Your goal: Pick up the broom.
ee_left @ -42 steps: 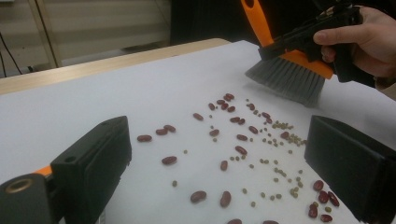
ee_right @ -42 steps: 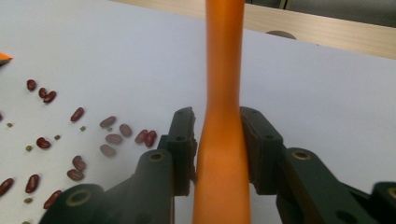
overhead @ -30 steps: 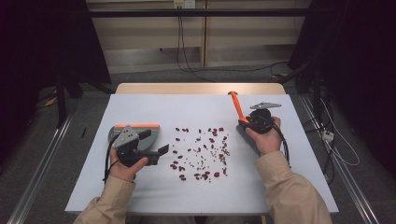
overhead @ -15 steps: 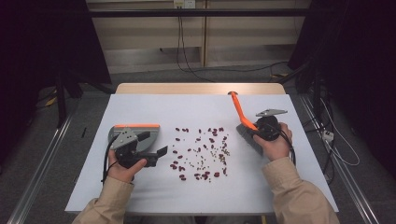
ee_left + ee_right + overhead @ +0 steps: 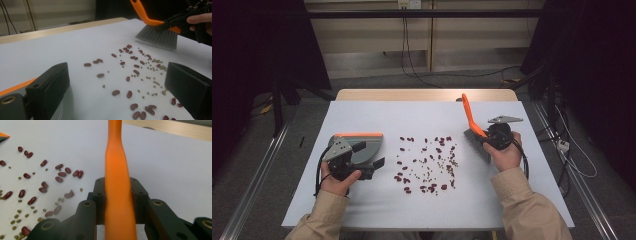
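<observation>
Dark red beans and small green ones [image 5: 427, 165] lie scattered mid-table, also seen as beans [image 5: 135, 67] and beans [image 5: 37, 185]. An orange-handled brush [image 5: 474, 142] rests right of them, bristles on the sheet, handle slanting up and away. My right gripper [image 5: 484, 135] has just been closing and is shut on the orange handle [image 5: 115, 150], which passes between the jaws of the right gripper [image 5: 120, 187]. Left of the beans, a grey dustpan [image 5: 367, 145] with an orange edge lies under my left gripper [image 5: 369, 154]. The left gripper [image 5: 117, 82] stands open, jaws wide apart over bare sheet and beans.
A white sheet [image 5: 412, 120] covers the table; a wooden strip [image 5: 427, 95] shows at its far edge. Cables run across the floor beyond the table and to its right. Bare sheet lies in front of and behind the beans.
The right hand has shifted slightly right and turned so that the grey plate on its gripper shows, and the jaws have closed on the brush handle. The left hand and dustpan have stayed put.
</observation>
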Motion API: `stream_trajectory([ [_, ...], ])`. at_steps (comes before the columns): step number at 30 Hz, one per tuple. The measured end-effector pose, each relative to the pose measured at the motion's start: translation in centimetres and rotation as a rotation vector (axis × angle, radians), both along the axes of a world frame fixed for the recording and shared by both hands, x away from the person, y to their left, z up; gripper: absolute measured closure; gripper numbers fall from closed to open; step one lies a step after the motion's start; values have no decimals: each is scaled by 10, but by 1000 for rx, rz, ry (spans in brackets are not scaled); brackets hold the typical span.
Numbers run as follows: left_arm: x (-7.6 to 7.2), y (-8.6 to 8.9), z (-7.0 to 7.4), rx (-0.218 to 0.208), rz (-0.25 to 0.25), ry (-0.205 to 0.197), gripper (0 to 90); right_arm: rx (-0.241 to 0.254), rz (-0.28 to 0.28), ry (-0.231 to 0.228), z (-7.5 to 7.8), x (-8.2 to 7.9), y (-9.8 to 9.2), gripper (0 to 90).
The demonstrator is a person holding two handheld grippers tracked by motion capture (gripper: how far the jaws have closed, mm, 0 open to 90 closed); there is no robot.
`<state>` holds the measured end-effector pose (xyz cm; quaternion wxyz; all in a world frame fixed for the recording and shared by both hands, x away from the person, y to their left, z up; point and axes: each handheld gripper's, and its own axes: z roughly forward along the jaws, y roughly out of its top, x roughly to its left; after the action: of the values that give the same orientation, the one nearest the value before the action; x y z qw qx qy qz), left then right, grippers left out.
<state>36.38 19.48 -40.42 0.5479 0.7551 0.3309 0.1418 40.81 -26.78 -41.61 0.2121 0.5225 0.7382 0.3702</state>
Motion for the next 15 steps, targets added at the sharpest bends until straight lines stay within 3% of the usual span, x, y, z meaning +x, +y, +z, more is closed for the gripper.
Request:
stream_trajectory([
  [7, -1, 1, 0, 3, 0, 4, 56, 14, 16, -41, 3, 3, 7, 714],
  [15, -2, 3, -3, 5, -10, 10, 56, 30, 22, -58, 4, 6, 8, 714],
])
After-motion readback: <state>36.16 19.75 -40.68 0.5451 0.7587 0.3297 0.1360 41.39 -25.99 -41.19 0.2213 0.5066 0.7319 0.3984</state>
